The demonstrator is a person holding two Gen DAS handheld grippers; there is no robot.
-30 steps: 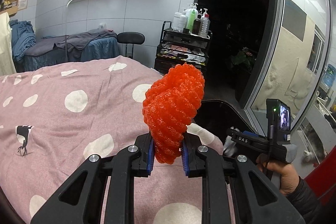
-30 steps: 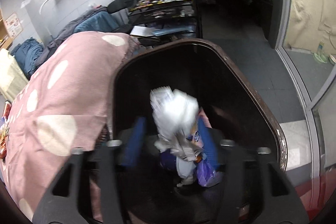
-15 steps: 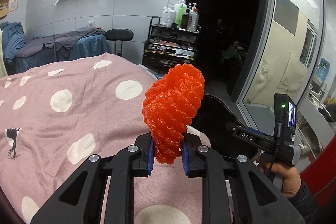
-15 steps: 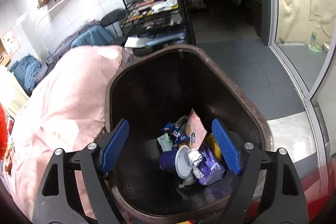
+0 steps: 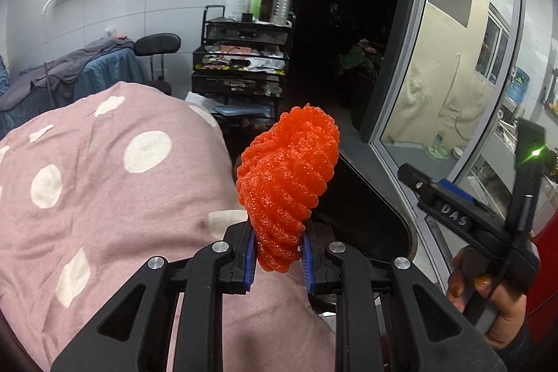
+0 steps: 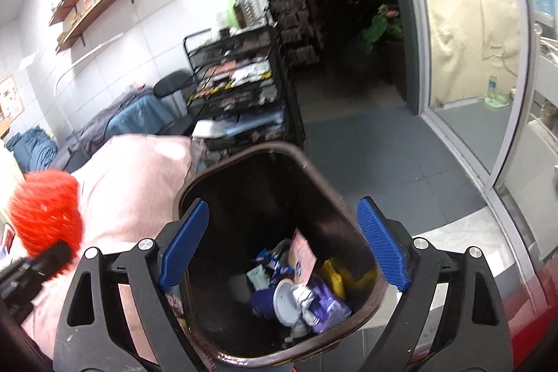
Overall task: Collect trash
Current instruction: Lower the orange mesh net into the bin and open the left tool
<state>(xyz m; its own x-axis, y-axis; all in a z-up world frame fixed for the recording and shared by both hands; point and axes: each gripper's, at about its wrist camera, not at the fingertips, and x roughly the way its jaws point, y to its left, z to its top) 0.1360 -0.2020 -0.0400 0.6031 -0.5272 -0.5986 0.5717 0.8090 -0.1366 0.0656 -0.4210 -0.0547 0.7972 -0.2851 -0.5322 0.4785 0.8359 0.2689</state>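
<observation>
**Orange foam net held beside the open bin**

Left wrist view: the left gripper has its blue pads nearly together, clamped on the lower end of a crumpled orange foam mesh net. The net's long axis runs upward and slightly right from the pads, its bulky end uppermost. It hangs above the edge of a pink quilt with white dots, just beside the dark brown plastic trash bin, whose rim curves to the net's right. A hand grips the right gripper's handle at the lower right.

Right wrist view: the right gripper is opening, jaws wide, nothing between them. It hovers over the bin's open mouth, where wrappers and a purple cup lie at the bottom. Grey floor lies clear beyond the rim; a black wire cart stands near the quilt.
</observation>
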